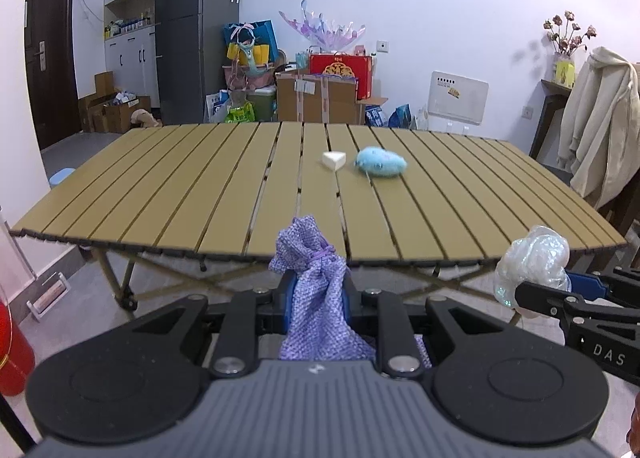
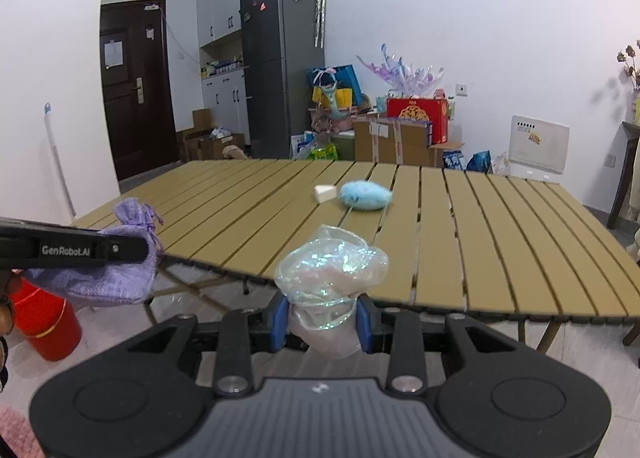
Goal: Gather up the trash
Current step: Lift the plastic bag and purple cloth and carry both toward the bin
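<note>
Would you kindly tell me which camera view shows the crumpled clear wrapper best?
The right wrist view: the crumpled clear wrapper sits centred and close, clamped in the right gripper. The left wrist view shows it only small, at the right edge, partly hidden by the gripper.

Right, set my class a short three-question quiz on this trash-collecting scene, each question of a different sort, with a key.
1. True or false: the left gripper is shut on a purple cloth pouch.
2. What does the right gripper hold? A) a shiny crumpled plastic wrapper B) a glass bottle C) a spoon
3. Name the two things lying on the slatted table.

Key
1. True.
2. A, the plastic wrapper.
3. A white wedge-shaped block and a fluffy blue toy, side by side near the middle.
</note>
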Available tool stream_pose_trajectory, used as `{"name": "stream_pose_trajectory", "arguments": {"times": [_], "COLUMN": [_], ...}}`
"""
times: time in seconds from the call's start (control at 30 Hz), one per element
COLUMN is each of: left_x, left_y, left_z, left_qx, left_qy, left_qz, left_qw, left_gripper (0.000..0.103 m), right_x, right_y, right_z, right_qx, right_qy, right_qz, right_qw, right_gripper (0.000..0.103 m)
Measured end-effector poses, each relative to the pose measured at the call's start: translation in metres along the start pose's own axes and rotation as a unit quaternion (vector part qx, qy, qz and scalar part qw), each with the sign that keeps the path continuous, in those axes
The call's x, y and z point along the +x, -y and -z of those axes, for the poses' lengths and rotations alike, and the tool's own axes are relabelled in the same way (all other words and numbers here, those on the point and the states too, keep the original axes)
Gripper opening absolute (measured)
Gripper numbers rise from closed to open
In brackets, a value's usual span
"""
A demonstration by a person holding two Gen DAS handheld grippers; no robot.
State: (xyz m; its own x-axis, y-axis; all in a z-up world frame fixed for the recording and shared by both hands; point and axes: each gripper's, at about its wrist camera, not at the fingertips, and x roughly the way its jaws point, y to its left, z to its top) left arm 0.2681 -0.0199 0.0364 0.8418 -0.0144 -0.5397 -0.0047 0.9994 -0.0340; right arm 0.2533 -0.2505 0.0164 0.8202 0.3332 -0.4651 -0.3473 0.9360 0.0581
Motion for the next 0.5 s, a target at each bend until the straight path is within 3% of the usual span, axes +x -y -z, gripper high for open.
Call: {"name": "stream_pose_trajectory", "arguments": {"times": [0.5], "left_x": [-0.014], "left_y": [-0.009], "left_z": [0.092], "left_qx": [0.014], "left_qy": [-0.058], "left_qz": [0.000], "left_qw": [0.9982], "left_gripper": [0.022], "right_x": [-0.013], "right_y": [-0.031], "right_z": [0.072], "right_qx": [0.007], "right_qy": [-0.061], "right_qz": [-0.009], "right_qw": [0.998], "right_gripper": [0.033]}}
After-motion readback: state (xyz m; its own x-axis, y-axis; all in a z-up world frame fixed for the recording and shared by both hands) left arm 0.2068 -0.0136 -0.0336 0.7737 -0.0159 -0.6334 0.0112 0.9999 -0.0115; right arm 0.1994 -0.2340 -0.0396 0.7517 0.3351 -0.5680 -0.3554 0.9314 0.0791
